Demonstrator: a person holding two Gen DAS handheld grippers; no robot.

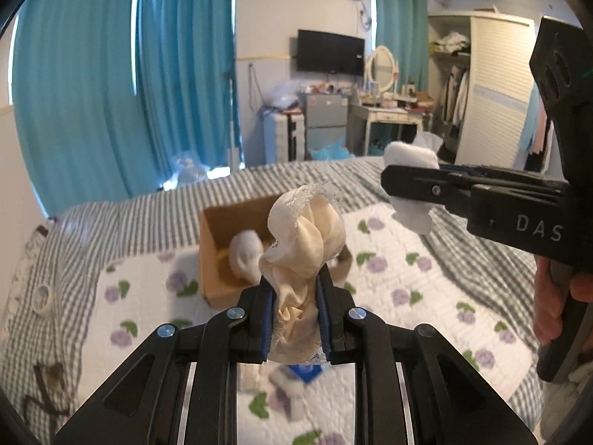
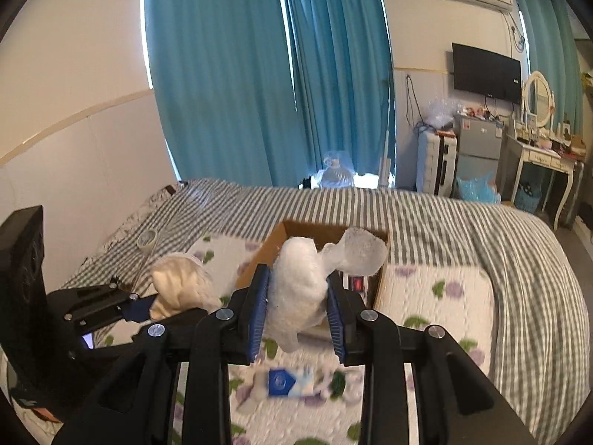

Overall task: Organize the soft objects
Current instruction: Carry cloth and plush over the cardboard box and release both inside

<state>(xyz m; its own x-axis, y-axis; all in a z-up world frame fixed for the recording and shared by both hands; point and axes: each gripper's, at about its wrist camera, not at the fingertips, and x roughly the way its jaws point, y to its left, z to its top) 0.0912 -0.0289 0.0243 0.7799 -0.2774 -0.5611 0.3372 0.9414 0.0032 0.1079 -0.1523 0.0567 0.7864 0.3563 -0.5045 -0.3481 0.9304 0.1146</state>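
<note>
My left gripper point(image 1: 294, 289) is shut on a cream cloth with a lace edge point(image 1: 304, 237) and holds it above the bed. It also shows in the right wrist view point(image 2: 178, 285) at the left. My right gripper point(image 2: 298, 285) is shut on a white fluffy piece point(image 2: 300, 282) above the near side of the box. In the left wrist view that piece point(image 1: 409, 155) sits in the right gripper point(image 1: 404, 181) at the upper right. An open cardboard box point(image 1: 211, 244) point(image 2: 381, 278) lies on the bed with a white soft object point(image 1: 244, 252) inside.
The bed has a flowered white quilt point(image 1: 400, 282) over a grey striped sheet point(image 2: 511, 244). A blue and white packet point(image 2: 285, 380) lies on the quilt below the grippers. A tape roll point(image 1: 42, 298) lies at the left. Blue curtains, a dresser and a wardrobe stand beyond.
</note>
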